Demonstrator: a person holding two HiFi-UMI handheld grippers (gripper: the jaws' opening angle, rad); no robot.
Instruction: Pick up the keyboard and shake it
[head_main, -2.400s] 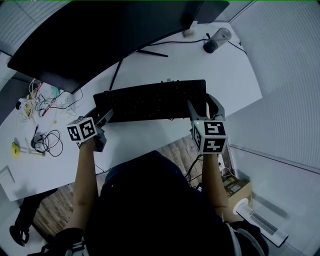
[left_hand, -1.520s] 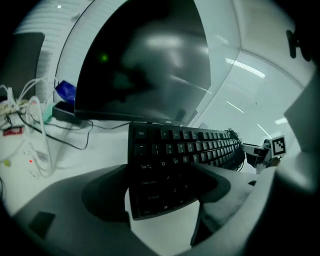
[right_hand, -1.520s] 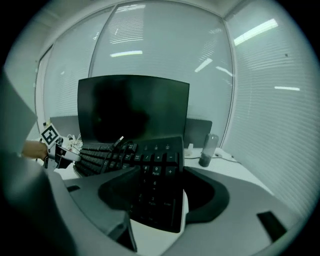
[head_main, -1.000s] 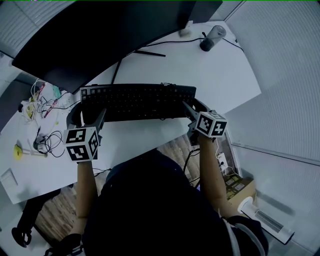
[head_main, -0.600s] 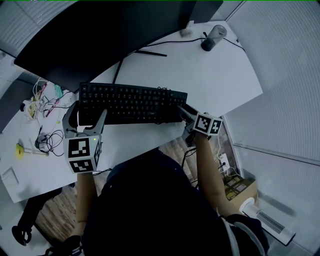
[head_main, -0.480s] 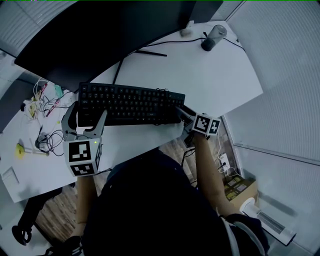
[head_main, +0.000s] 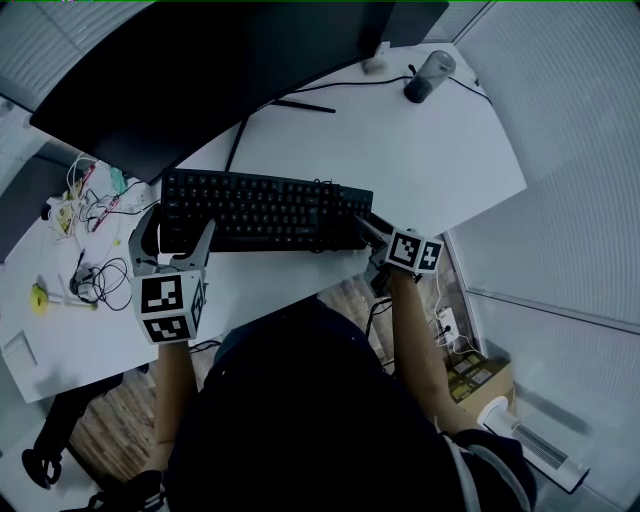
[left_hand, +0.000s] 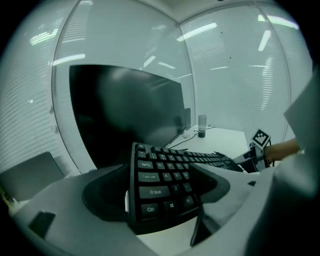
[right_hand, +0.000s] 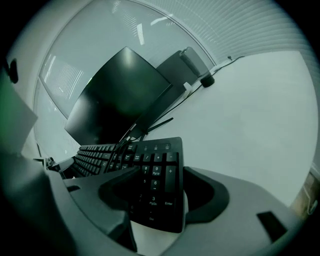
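Head view: a person seen from above holds a black keyboard (head_main: 262, 210) by both ends over a white desk (head_main: 420, 150), in front of a large dark monitor (head_main: 200, 70). The left gripper (head_main: 178, 226), with its square-marker cube near the desk's front edge, has its jaws around the keyboard's left end. The right gripper (head_main: 364, 228) grasps the right end, near the desk's right front corner. The keyboard runs slightly slanted, its right end nearer the person. A dark cylindrical cup (head_main: 425, 78) stands at the far right of the desk, and a tangle of cables (head_main: 95, 285) lies at the left.

Left gripper view: the left gripper (left_hand: 160, 200) has both jaws closed against the keyboard's (left_hand: 165, 187) left end, one on each long edge. Keys marked Ctrl, Shift and Caps Lock face the camera. The keyboard stretches away to the right gripper's marker cube (left_hand: 260, 136). The monitor (left_hand: 125, 115) fills the background.

Right gripper view: the right gripper (right_hand: 162, 200) is clamped on the number-pad end of the keyboard (right_hand: 157, 185). The key face tilts toward the camera. Bare desk (right_hand: 250, 125) spreads to the right, with the monitor (right_hand: 115, 95) and the cup (right_hand: 206, 80) beyond.
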